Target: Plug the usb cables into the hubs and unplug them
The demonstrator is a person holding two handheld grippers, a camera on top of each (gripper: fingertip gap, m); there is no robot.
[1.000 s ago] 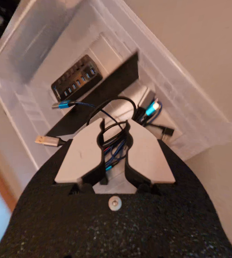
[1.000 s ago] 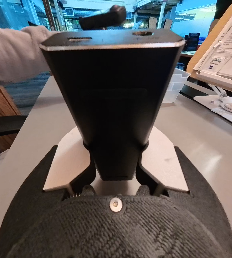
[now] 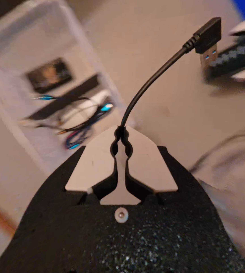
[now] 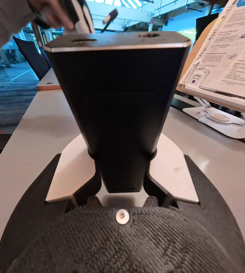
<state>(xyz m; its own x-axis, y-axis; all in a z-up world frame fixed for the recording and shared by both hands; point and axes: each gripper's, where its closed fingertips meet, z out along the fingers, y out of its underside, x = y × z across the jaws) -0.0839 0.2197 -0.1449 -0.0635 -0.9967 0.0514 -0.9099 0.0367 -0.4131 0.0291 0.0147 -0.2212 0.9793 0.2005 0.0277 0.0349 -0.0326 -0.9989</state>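
Note:
My left gripper (image 3: 121, 130) is shut on a black usb cable (image 3: 146, 84) at its fingertips. The cable arcs up and right to a right-angle plug (image 3: 207, 37) with a metal tip pointing down. The tip hangs close above a black hub (image 3: 237, 59) with a row of ports, at the right edge. My right gripper (image 4: 122, 152) is shut on that black hub (image 4: 116, 96) and holds it upright above the table. The plug (image 4: 110, 16) and the left gripper (image 4: 71, 14) show blurred above the hub's far end.
A clear plastic bin (image 3: 15, 37) at the left holds a second hub (image 3: 49, 75), a black divider (image 3: 68, 96) and several loose cables (image 3: 80, 130). A white document stand (image 4: 222, 122) with a printed page is at the right. A sleeve (image 3: 222, 162) lies at the right.
My left gripper has shut on a black cable, lifted it out of the bin and swung it right toward the hub. My right gripper still holds the hub, slightly shifted.

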